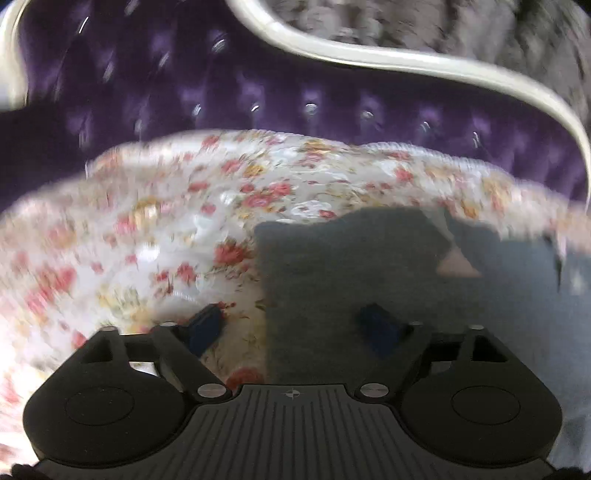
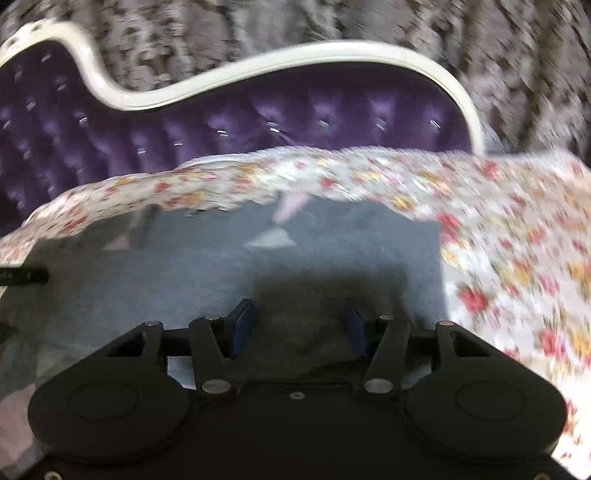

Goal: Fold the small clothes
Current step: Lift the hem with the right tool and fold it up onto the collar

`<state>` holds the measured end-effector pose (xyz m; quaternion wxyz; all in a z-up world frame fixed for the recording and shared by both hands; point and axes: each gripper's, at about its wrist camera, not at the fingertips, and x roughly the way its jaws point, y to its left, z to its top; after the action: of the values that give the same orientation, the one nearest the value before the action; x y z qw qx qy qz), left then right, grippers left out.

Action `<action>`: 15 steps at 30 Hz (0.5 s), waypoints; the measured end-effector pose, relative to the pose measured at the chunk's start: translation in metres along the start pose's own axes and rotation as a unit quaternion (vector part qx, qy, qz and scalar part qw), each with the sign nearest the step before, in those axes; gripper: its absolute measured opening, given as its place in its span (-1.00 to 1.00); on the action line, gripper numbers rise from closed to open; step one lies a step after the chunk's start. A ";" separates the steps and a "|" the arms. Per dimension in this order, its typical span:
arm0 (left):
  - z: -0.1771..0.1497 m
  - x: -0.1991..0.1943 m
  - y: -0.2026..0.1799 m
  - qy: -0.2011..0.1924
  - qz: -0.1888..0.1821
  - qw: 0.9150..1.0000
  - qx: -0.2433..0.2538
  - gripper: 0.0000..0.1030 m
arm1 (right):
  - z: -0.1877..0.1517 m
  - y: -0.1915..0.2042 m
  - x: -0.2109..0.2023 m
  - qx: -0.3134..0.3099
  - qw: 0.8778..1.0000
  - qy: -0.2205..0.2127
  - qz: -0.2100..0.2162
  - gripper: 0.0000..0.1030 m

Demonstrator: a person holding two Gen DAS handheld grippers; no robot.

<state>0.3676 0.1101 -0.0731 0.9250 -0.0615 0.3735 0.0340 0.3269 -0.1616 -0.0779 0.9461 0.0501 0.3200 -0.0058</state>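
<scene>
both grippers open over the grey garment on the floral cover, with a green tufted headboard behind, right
Not quite: the tufted headboard is purple, not green, as the right wrist view shows. The rest holds: left gripper and right gripper have jaws apart over the grey garment on the floral cover.

Garment [image 2: 221,266] seemingly atop bedspread [image 2: 517,236]

A floral bedspread [image 1: 155,229] — red and yellow blooms on white — covers the bed, backed by a tufted purple headboard [image 2: 258,122] with a curved cream frame [image 2: 332,50], grey patterned wall [image 2: 258,33] behind
</scene>
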 end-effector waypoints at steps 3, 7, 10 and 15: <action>0.003 0.002 0.007 0.002 0.017 1.000 0.016 0.73 | -0.003 -0.003 0.001 0.006 1.000 -0.006 0.002 0.17; -0.001 0.003 0.009 0.000 0.018 1.000 0.020 0.80 | -0.007 0.005 0.006 -0.010 1.000 -0.014 -0.006 0.31; 0.001 0.008 0.006 -0.002 0.022 0.999 0.024 0.86 | -0.010 0.010 0.007 -0.022 1.000 -0.018 -0.012 0.35; 0.006 0.012 0.006 -0.001 0.019 0.999 0.025 0.89 | -0.010 0.008 0.007 -0.023 1.000 -0.017 -0.004 0.43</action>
<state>0.3793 0.1172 -0.0778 0.9257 -0.0309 0.3747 0.0422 0.3266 -0.1522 -0.0896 0.9522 0.0269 0.3044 -0.0036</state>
